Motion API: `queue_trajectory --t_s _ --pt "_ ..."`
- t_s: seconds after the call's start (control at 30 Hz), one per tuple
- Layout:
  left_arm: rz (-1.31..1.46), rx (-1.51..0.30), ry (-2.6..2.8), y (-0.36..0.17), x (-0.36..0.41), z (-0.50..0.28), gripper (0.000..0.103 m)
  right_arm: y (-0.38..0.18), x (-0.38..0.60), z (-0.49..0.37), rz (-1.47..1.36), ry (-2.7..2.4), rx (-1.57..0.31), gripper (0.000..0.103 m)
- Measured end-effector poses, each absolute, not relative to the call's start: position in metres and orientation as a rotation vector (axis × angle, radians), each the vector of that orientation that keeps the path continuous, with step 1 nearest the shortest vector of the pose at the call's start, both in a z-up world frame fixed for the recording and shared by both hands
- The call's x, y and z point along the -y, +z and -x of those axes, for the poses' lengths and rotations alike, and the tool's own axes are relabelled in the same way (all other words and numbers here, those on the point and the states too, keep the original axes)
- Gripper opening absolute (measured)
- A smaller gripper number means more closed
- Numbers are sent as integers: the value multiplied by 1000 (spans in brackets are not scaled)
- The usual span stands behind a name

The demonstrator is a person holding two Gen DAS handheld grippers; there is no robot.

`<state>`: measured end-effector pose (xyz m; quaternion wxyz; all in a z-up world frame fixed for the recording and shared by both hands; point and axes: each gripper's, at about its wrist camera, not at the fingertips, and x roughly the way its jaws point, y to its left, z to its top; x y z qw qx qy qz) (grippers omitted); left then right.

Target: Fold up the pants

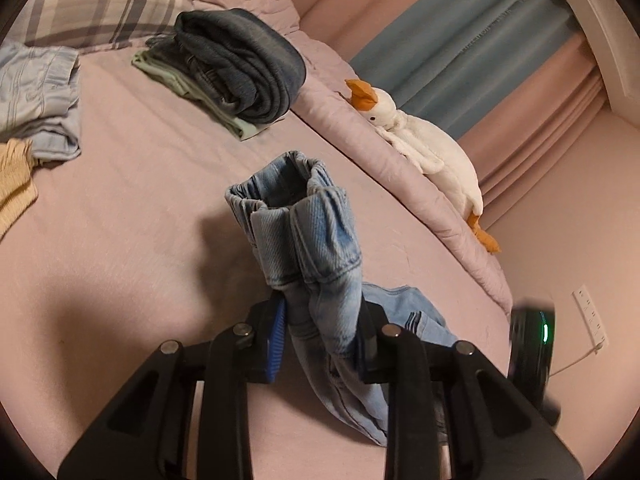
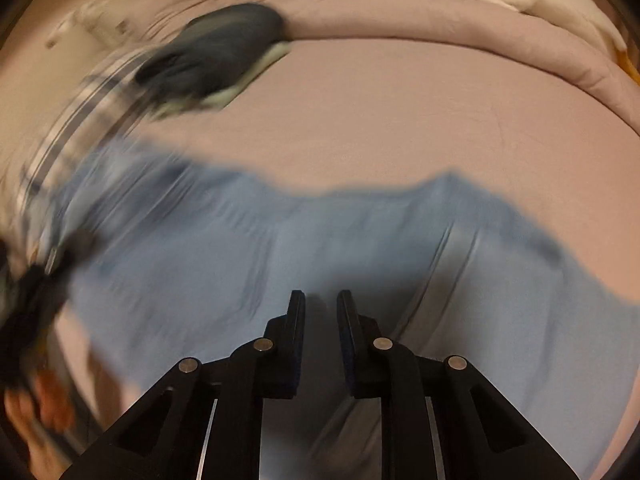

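The left gripper (image 1: 322, 328) is clamped on the jeans (image 1: 304, 220), pinching the bunched cuffs of both legs so the hems stand up above the fingers. The rest of the denim trails down behind it onto the pink bed (image 1: 140, 208).

In the right wrist view the jeans (image 2: 280, 248) spread flat across the bed (image 2: 400, 112) in front of the right gripper (image 2: 321, 300). That gripper hangs over the cloth with its fingers parted by a narrow gap and nothing between them; the frame is blurred, so contact with the fabric is hard to judge.

Toward the head of the bed sits a pile of folded dark clothes (image 1: 236, 68), with a plaid pillow (image 1: 104, 0) beyond it. A toy goose (image 1: 420, 148) lies on the rolled quilt along the bed's far edge.
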<state>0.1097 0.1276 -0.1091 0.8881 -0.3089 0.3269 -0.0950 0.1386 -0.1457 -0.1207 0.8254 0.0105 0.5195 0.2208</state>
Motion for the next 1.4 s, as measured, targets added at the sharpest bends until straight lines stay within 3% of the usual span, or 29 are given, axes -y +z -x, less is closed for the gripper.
queue_trajectory --t_s 0.07,0.13,0.37,0.53,0.6,0.77,0.83,0.87,0.9,0.93,1.03,1.23,1.27,1.33,1.37,1.4 --pt "627 -689 -206 -107 -120 -111 26 -138 137 -120 21 499 -1154 20" --pt "600 -681 -199 -103 -115 -111 26 -139 131 -105 81 479 -1077 20" --pt "472 -639 -271 -72 -79 -100 26 -136 182 -89 -280 544 -1100 20" --pt "326 -605 -336 -55 -35 -96 26 -137 251 -68 -707 606 -978 43" --pt "257 -599 -373 -52 -11 -95 26 -138 279 -64 -855 621 -919 59" --pt "115 -642 -499 -59 44 -94 26 -156 325 -56 -1252 678 -777 74" --pt "53 -704 -573 -72 66 -95 31 -163 328 -56 -1353 682 -757 81" --pt "27 -728 -593 -79 74 -95 41 -167 330 -55 -1390 677 -754 81" --pt "-8 -772 -612 -91 84 -95 54 -169 329 -58 -1411 674 -753 82" --pt "-16 -801 -611 -99 88 -96 74 -171 333 -59 -1419 671 -761 82" --pt "60 -870 -642 -117 85 -95 75 -175 331 -65 -1359 592 -858 83" --pt "152 -843 -581 -116 39 -74 79 -168 321 -83 -1203 557 -967 83" --pt "191 -853 -545 -119 25 -72 80 -165 314 -87 -1145 539 -1008 79" --pt "253 -875 -494 -126 4 -69 80 -161 305 -98 -1044 508 -1042 61" --pt "287 -888 -466 -129 -7 -68 80 -158 299 -104 -1008 497 -1053 44" --pt "307 -896 -445 -129 -12 -65 80 -154 292 -108 -964 483 -1057 40"
